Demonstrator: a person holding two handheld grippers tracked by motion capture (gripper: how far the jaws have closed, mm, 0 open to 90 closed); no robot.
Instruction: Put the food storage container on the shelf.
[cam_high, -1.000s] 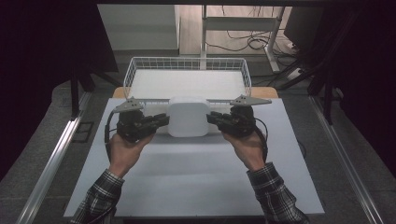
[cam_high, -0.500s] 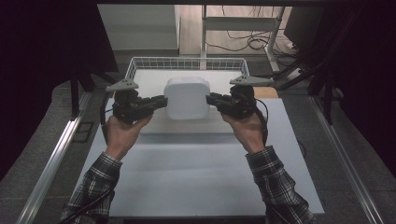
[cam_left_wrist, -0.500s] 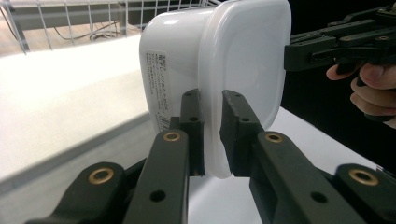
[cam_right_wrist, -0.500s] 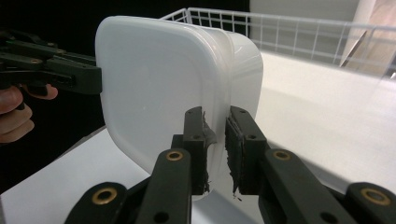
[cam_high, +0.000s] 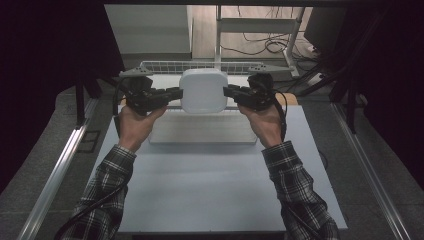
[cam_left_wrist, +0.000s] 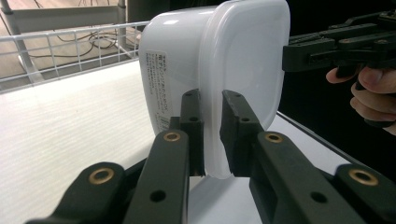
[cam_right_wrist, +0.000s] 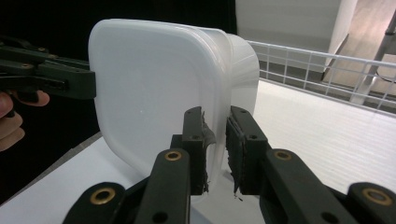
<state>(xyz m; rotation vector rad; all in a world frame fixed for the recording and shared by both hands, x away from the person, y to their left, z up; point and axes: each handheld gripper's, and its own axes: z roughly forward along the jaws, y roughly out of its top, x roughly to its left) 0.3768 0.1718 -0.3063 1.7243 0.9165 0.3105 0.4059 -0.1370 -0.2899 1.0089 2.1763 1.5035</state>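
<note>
A white plastic container (cam_high: 203, 90) with a rounded square lid hangs in the air, turned so its lid faces the person. My left gripper (cam_high: 176, 93) is shut on the rim at its left edge, my right gripper (cam_high: 229, 92) shut on the rim at its right edge. In the left gripper view the container (cam_left_wrist: 219, 70) stands on edge with a label on its side, the lid rim pinched between the jaws (cam_left_wrist: 213, 135). In the right gripper view the container (cam_right_wrist: 159, 88) shows its flat lid, its rim clamped between the jaws (cam_right_wrist: 215, 149).
A white wire basket (cam_high: 200, 67) stands at the back of the table, behind the container. A pale flat board (cam_high: 200, 131) lies under the hands. The grey tabletop (cam_high: 210, 185) stretches toward the person. Dark surroundings and metal rails (cam_high: 55, 170) flank the table.
Both grippers have lifted the container up off the table and carried it away from the person, toward the wire basket; it has tipped so the lid faces the camera.
</note>
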